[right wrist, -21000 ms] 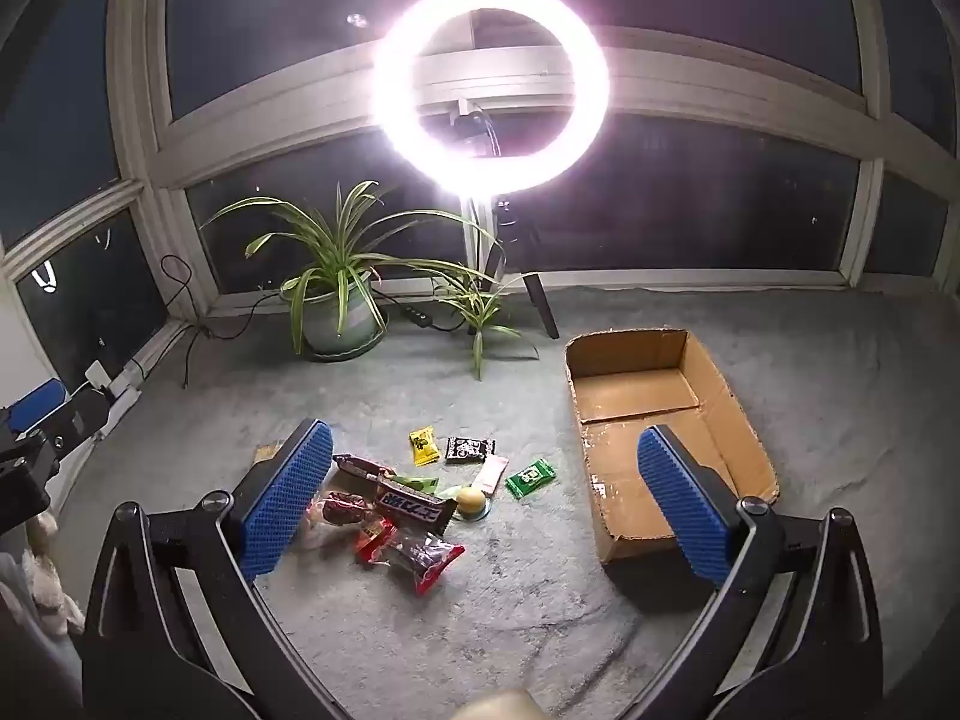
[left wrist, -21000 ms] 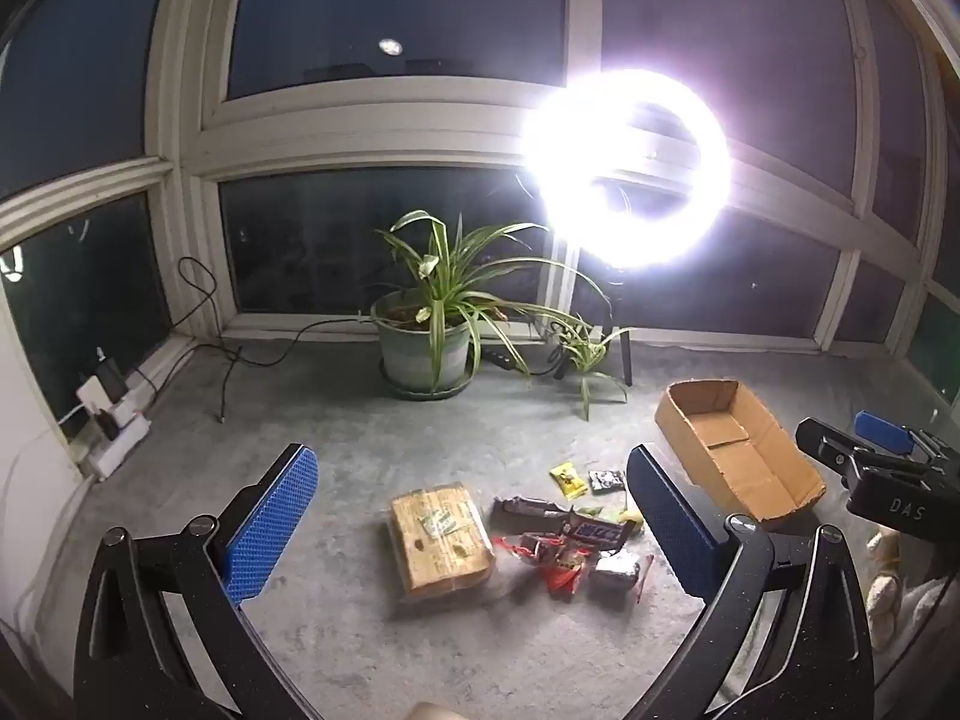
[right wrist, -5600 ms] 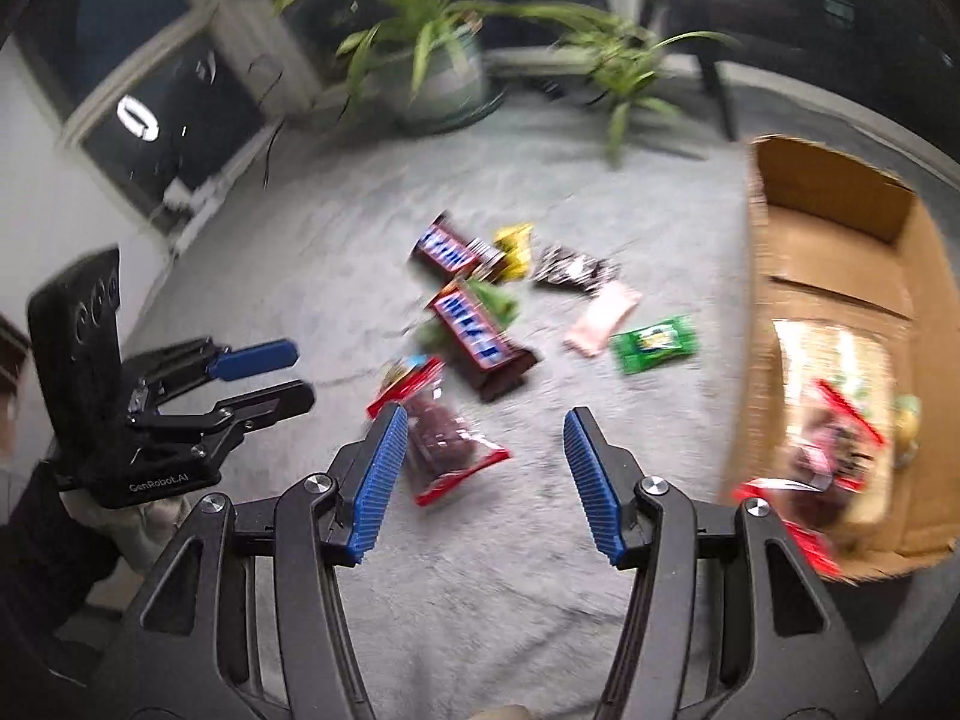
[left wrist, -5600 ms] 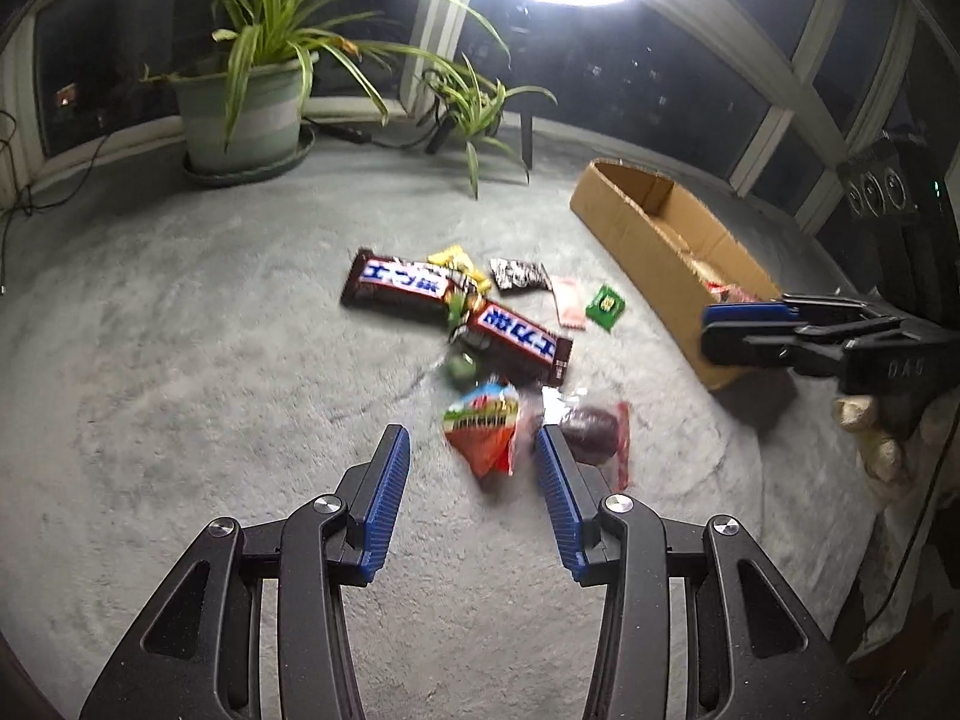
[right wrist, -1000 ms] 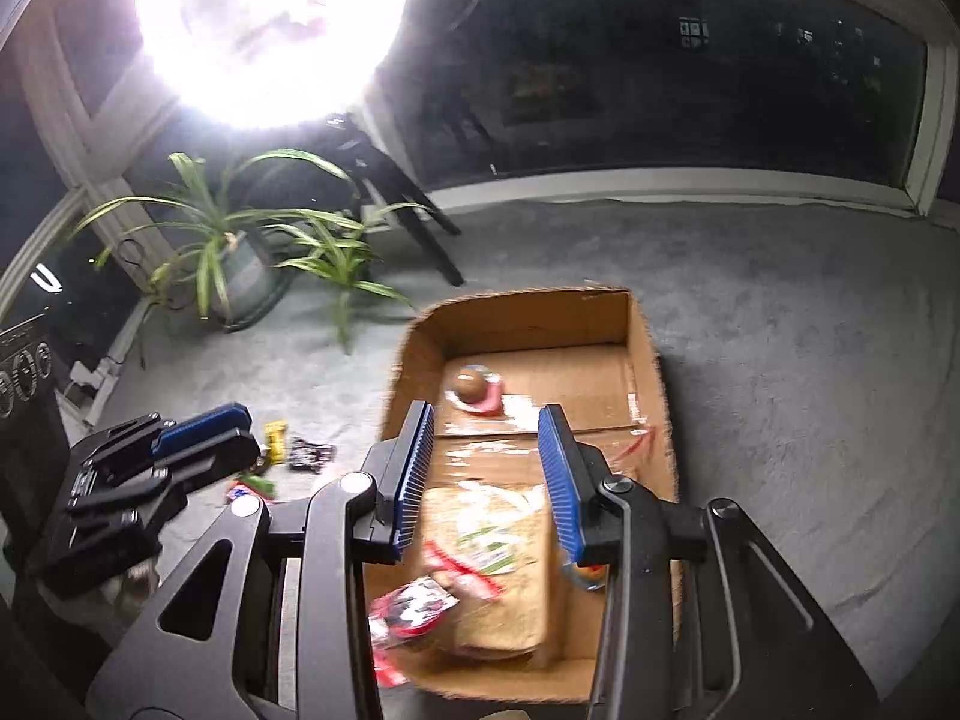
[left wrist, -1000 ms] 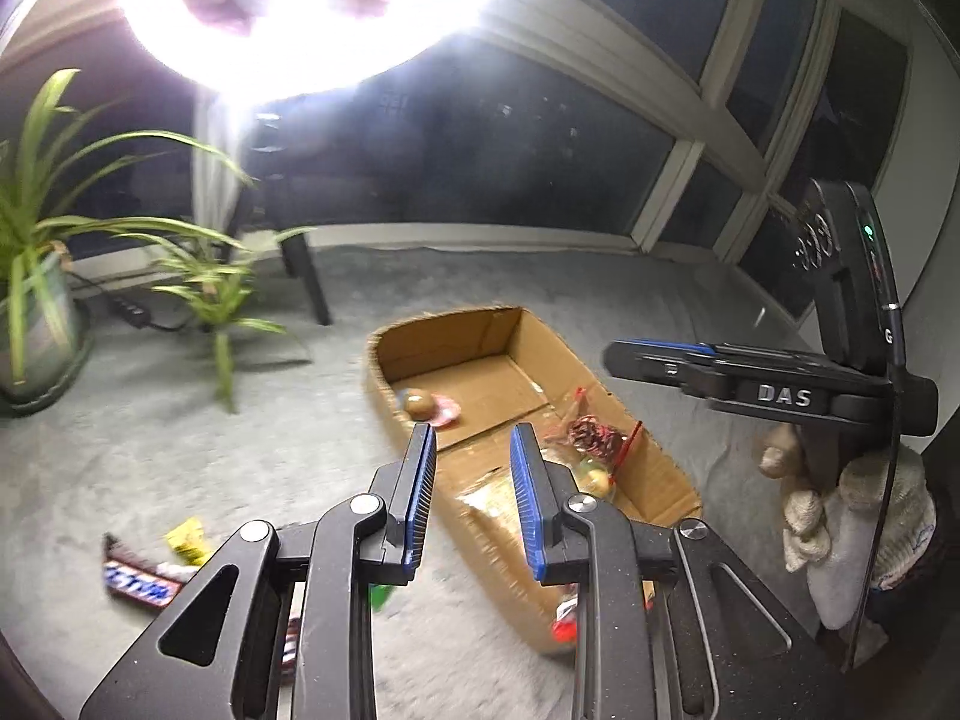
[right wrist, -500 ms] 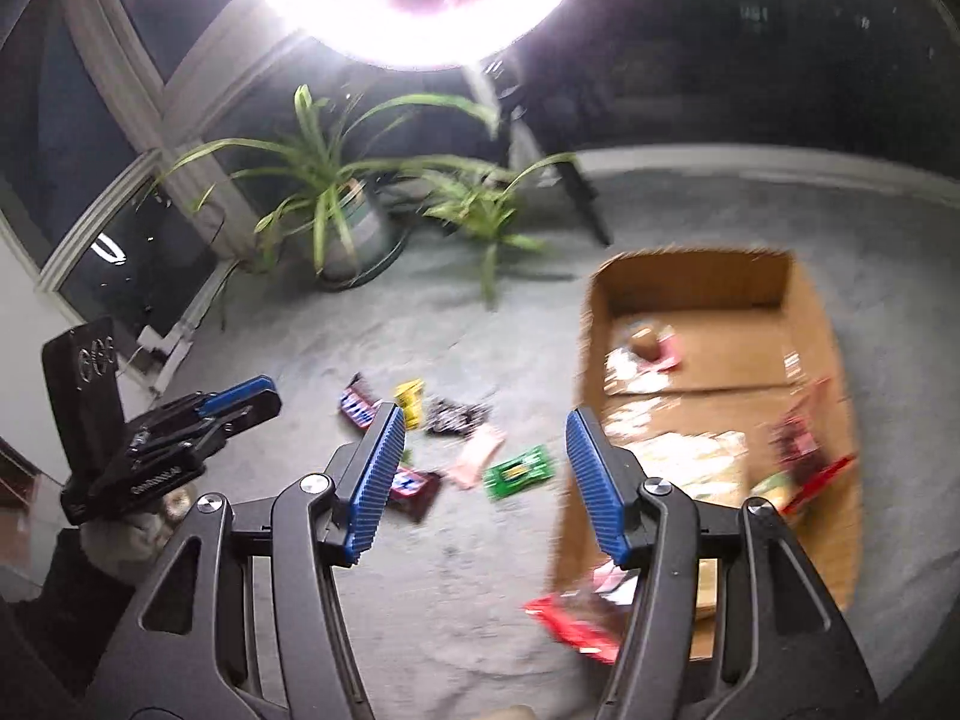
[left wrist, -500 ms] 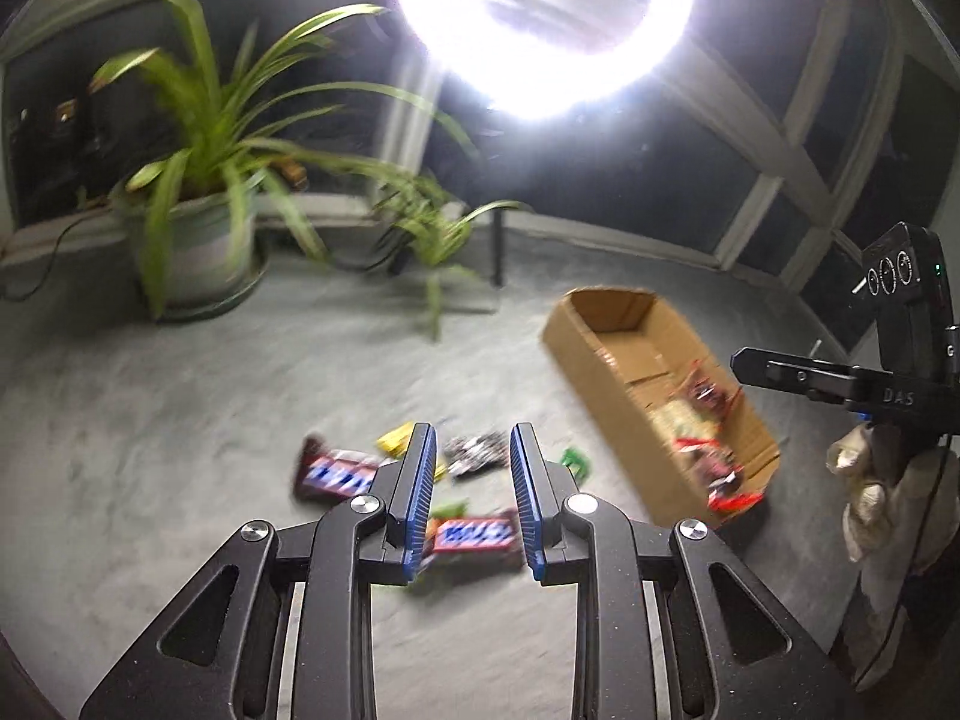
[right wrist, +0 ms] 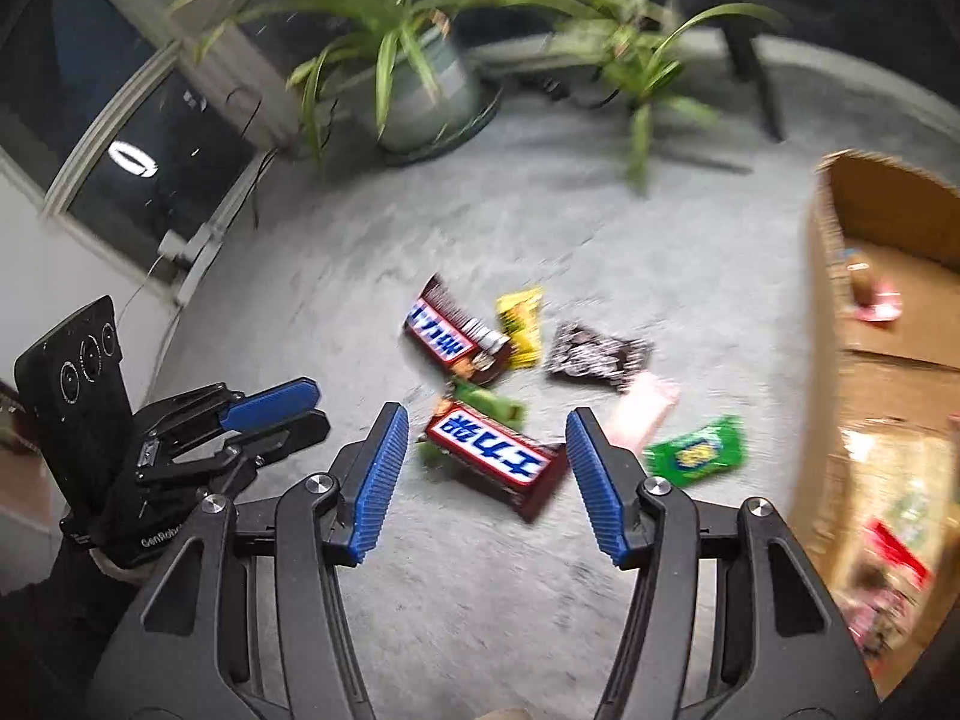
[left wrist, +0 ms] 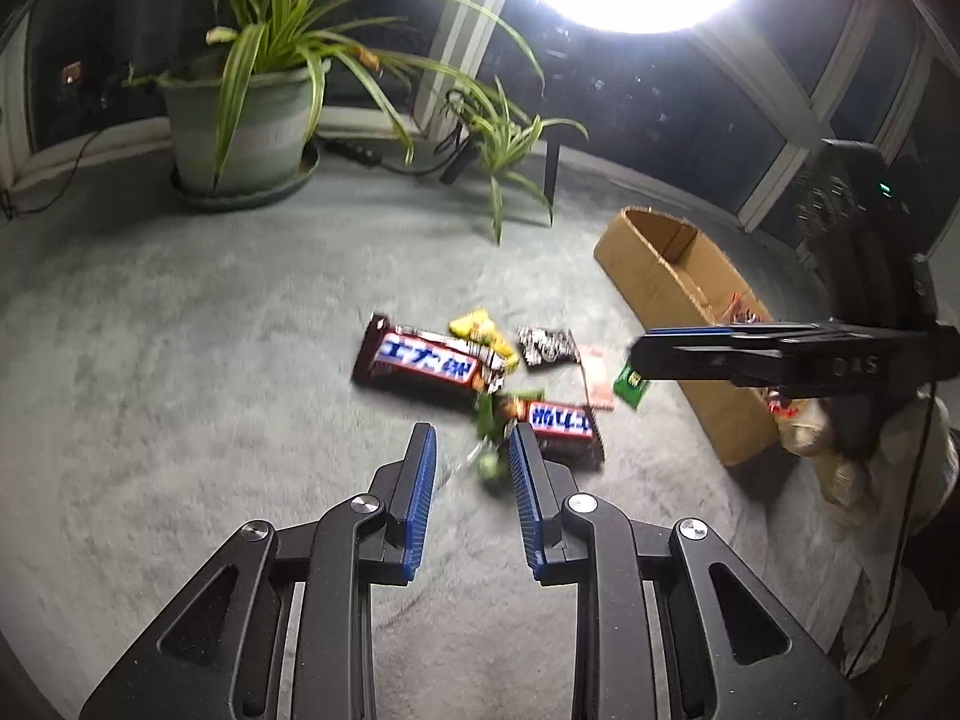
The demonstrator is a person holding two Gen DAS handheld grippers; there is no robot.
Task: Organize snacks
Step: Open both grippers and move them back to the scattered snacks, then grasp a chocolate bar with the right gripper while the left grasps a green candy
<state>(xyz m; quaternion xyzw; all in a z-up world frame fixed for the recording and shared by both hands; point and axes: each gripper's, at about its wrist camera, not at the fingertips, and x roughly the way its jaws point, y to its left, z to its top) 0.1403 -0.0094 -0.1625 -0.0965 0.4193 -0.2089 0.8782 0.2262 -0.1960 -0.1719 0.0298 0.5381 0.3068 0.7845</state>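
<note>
my left claw has swung back from the cardboard box and now hangs low over the pile on the grey carpet, its blue pads a narrow gap apart with nothing between them; a small green sweet lies on the floor just ahead of them. my right claw is spread wider than a second ago, empty, framing the near chocolate bar on the carpet. the far chocolate bar lies beyond it, touching the yellow packet; the black-and-white packet, pink wafer and green packet lie toward the box. snacks already dropped in the box look blurred. the potted plant stands by the window.
</note>
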